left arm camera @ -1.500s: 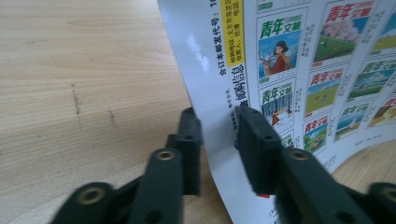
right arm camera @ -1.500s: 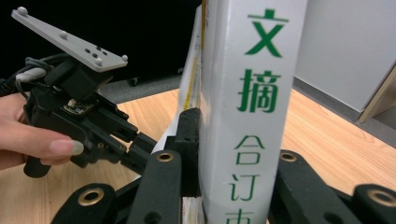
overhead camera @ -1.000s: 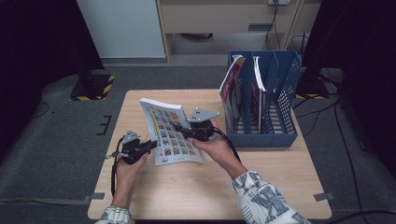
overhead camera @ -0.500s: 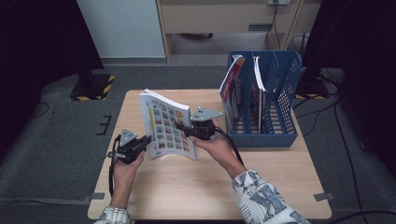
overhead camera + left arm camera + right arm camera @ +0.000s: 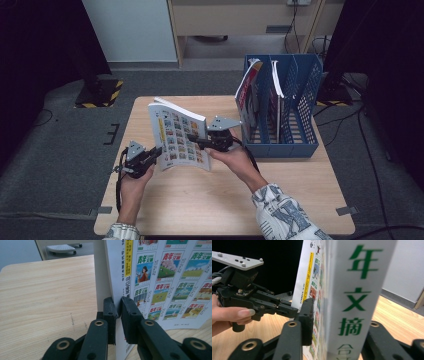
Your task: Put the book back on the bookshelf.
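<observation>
Just left of the blue file rack [image 5: 281, 125] (two books inside), the magazine [image 5: 179, 137] is held upright above the surface [image 5: 200, 200]. It is clamped by the left hand-held gripper [image 5: 156, 152]; the right hand-held gripper [image 5: 197, 142], jaws just opening, straddles its spine loosely.

Thick magazine [image 5: 179, 136] with white spine in green Chinese characters and back cover full of small colourful cover pictures; standing nearly upright on lower edge above wooden table, slightly tilted, cover bending a little.
</observation>
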`<state>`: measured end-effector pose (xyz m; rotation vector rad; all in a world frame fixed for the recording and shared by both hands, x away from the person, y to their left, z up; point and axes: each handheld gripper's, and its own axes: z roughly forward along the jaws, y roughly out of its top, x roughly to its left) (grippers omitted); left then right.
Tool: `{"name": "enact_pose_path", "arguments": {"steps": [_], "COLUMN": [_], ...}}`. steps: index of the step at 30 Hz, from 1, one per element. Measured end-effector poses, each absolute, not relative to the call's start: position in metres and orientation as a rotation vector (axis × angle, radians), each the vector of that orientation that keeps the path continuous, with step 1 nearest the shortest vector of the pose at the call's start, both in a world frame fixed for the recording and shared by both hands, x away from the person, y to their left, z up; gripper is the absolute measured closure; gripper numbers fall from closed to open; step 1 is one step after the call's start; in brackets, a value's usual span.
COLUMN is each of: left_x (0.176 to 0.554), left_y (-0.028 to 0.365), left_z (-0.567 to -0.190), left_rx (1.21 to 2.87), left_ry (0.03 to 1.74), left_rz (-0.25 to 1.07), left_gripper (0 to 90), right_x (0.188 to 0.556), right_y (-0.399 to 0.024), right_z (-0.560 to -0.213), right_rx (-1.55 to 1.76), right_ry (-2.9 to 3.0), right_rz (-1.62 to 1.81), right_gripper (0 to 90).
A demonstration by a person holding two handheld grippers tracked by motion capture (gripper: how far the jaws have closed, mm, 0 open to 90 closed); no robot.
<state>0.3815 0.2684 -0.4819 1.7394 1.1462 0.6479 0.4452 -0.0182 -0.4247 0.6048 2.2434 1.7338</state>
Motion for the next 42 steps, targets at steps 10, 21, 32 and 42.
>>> {"name": "enact_pose_path", "arguments": {"steps": [10,21,32,42], "left_x": [0.381,0.38,0.38,0.38], "left_y": [0.269,0.269,0.27,0.271], "left_z": [-0.483,-0.483,-0.483,-0.484], "left_rx": [1.739,1.738,1.732,1.73], "left_ry": [1.146,1.15,1.156,1.16], "left_rz": [0.65,0.65,0.645,0.642], "left_gripper": [81.9,81.8,81.9,81.8], "right_x": [0.449,0.451,0.453,0.454], "right_y": [-0.013,-0.006,-0.002,0.002], "right_z": [-0.426,-0.429,-0.434,-0.437], "right_rx": [0.587,0.561,0.544,0.555], "right_ry": [2.299,2.276,2.25,2.237], "right_rz": [1.741,1.743,1.751,1.764], "right_gripper": [57.6,55.7,55.7,61.0]}}
